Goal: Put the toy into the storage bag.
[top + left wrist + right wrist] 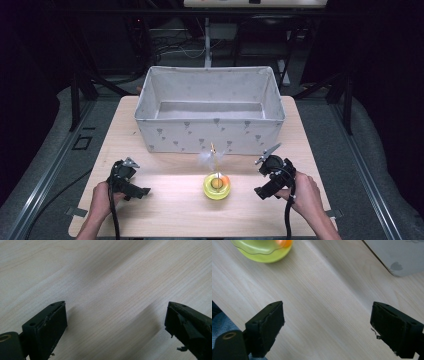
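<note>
The left gripper hangs just above the pale wooden table, jaws spread wide, nothing between them.

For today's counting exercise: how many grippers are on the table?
2: the left gripper near the table's front left, the right gripper front right, either side of the yellow toy.

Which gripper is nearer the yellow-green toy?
The right gripper. The toy sits right of the table's middle, and its edge shows in the right gripper view. The left gripper is farther off.
</note>
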`<state>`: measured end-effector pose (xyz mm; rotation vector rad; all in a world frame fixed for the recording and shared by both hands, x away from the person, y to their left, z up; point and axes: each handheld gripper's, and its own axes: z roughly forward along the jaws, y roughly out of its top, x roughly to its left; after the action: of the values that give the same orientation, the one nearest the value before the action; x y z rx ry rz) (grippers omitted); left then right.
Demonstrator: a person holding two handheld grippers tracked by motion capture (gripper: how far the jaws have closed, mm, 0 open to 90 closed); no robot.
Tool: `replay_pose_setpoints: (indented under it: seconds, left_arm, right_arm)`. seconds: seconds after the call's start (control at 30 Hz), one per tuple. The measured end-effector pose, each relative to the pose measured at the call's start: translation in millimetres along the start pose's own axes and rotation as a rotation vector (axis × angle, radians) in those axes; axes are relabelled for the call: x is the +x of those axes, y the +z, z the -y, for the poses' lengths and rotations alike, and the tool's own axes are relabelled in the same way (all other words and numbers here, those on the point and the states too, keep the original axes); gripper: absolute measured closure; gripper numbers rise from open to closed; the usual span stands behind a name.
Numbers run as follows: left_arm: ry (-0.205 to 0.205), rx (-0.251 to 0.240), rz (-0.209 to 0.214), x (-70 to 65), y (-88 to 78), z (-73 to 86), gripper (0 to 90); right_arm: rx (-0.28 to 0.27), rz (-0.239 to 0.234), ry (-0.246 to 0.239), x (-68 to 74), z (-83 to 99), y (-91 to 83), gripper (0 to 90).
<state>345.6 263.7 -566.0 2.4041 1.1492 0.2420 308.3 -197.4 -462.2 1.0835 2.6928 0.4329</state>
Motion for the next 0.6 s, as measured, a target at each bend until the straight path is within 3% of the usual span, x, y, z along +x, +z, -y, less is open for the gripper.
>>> replay_pose_setpoints:
  seconds: [0.6]
  left_arm:
    - [-0.003,0.011,-0.001,1.8,0.2,1.5,4.3]
  right_arm:
    - [0.016,-0.040,-0.115,26.8,-41.4,-11.1,8.7]
